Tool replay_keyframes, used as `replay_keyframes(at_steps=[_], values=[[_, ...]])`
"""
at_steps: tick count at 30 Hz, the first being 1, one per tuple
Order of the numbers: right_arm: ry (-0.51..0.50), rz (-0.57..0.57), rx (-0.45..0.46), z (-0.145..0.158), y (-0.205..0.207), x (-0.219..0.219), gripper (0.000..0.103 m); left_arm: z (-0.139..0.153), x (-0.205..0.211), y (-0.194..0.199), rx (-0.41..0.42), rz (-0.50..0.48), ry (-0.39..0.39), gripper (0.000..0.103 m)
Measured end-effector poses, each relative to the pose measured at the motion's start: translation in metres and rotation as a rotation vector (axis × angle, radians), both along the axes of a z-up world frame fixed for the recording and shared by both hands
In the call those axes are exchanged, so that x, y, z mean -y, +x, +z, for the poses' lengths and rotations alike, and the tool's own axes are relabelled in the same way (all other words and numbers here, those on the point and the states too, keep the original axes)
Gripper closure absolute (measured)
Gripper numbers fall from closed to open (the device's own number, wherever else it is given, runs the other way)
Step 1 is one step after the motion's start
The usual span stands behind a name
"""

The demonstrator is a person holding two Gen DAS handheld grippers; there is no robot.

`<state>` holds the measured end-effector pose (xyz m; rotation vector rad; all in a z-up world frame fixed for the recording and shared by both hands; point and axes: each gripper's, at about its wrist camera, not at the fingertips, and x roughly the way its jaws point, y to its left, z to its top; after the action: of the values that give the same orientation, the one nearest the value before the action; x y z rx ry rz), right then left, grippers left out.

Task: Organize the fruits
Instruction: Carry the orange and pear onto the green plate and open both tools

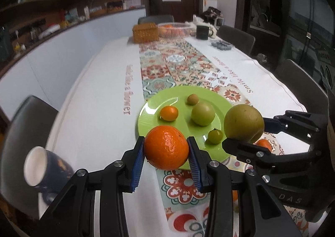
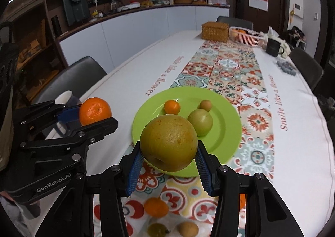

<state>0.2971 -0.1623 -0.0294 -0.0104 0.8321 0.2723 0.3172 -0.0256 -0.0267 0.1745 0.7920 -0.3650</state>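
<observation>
Gripping an orange (image 1: 166, 147) between its blue ribbed pads (image 1: 137, 165), the left gripper (image 1: 166, 153) is angling downward over the near rim of the green plate (image 1: 150, 109), its jaws clenched on the fruit's two sides. Beside it, the right gripper (image 2: 169, 159) is tilting down at much the same slant and is clasping a large yellow-green pear (image 2: 169, 142), the pads pressing the fruit from left and right. Both fruits are sitting at the fingertips, raised clear of the table, and the two grippers are hanging side by side, near each other but apart.

Just beyond the tongs, the plate is lying on the patterned runner (image 1: 184, 69) and is carrying four fruits: a small orange (image 1: 169, 113), a green apple (image 1: 202, 113), a small brownish fruit (image 1: 192, 99) and a green tomato (image 1: 215, 136), all apart from one another. Under the right gripper, on the runner in front of the plate, more small fruits are lying: another small orange (image 2: 156, 207), a dark green one (image 2: 157, 229) and a tan one (image 2: 188, 229).

To the left, a dark blue mug (image 1: 45, 169) is standing near the edge of the white tablecloth (image 1: 100, 98). At the far end, a woven box (image 1: 145, 32), a white wire basket (image 1: 174, 29) and a black mug (image 1: 202, 32) are standing together.
</observation>
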Motion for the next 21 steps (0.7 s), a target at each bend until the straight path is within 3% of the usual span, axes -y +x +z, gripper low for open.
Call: replay_keyframes(at_steps=[8,16,19,21], values=[[-0.013,-0.014,-0.064,-0.03,0.027,0.0,0.054,-0.037,0.003,0.035,-0.081,-0.017,0.01,0.064],[-0.02,-0.028,-0.083,-0.041,0.037,0.005,0.054,-0.052,0.014,0.049,-0.108,-0.049,0.036,0.063],[-0.022,-0.037,-0.089,-0.042,0.037,0.009,0.05,-0.048,0.015,0.048,-0.082,-0.042,0.046,0.048],[-0.023,-0.044,-0.07,-0.038,0.033,0.011,0.047,-0.043,0.015,0.044,-0.054,-0.045,0.059,0.046]])
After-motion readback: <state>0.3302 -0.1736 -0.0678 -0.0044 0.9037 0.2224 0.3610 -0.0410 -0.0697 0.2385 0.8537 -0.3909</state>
